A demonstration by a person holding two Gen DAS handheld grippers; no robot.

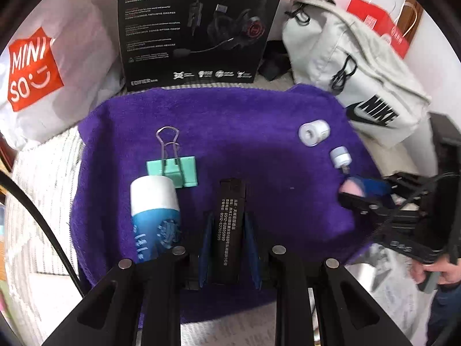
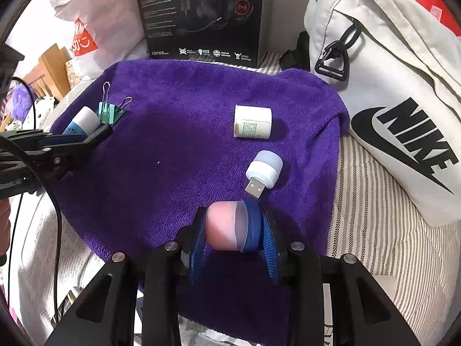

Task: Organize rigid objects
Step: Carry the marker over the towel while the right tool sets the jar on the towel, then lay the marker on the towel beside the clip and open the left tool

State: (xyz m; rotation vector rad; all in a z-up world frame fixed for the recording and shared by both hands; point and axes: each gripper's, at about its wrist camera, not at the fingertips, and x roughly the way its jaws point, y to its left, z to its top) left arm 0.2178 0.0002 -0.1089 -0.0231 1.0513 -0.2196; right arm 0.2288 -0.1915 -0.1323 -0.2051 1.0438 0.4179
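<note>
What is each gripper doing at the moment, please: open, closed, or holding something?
Left gripper: closed on a black stick with printed text.
Right gripper: closed on a pink, rounded object.

Both cameras ride behind their claws, angled steeply down and close over the purple towel [image 1: 230, 132]. The left wrist view faces the headset box [image 1: 198, 26] from the towel's left; the right wrist view from its right. Both share towel, box and white bag [image 2: 389, 86].
</note>
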